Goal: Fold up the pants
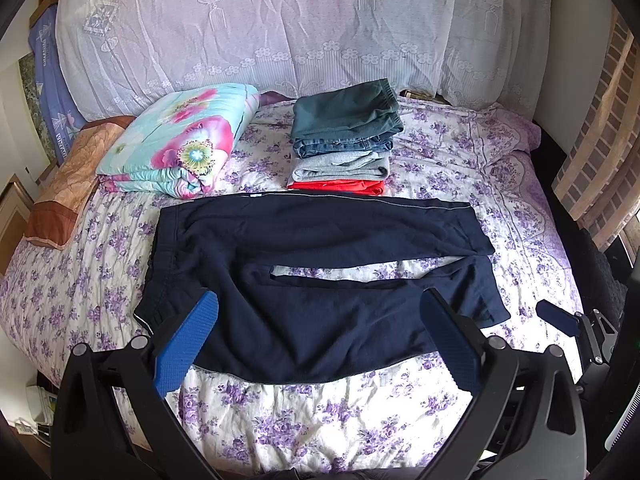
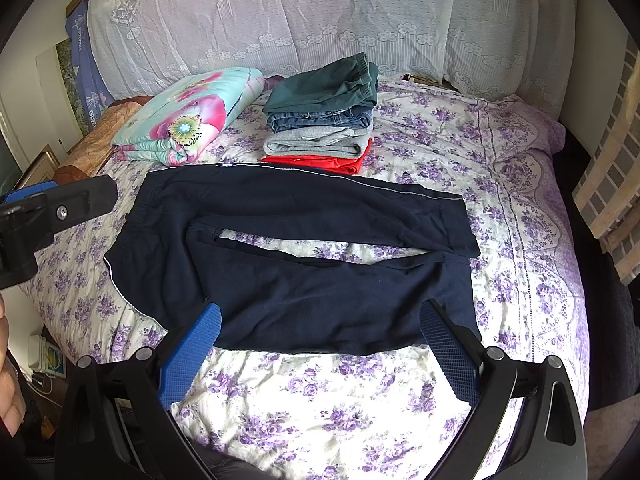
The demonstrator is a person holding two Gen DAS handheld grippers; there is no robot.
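From the left wrist camera, the navy pants point(image 1: 320, 280) lay spread flat on the floral bedspread point(image 1: 320, 412), their long axis running crosswise, waistband to the left and leg cuffs to the right, the two legs parted by a narrow gap. The left gripper point(image 1: 320, 344) hung over the near leg with its jaws spread wide and nothing between them, the blue pads point(image 1: 188, 344) framing that near edge. A stack of folded clothes point(image 1: 344, 140) and a folded floral quilt point(image 1: 180, 140) sat just beyond the far leg.

From the right wrist camera, the right gripper point(image 2: 320, 352), also wide open and empty, sat just short of the near leg toward the cuff end. The left gripper appeared at left by the waistband, likely the nearer to that end.
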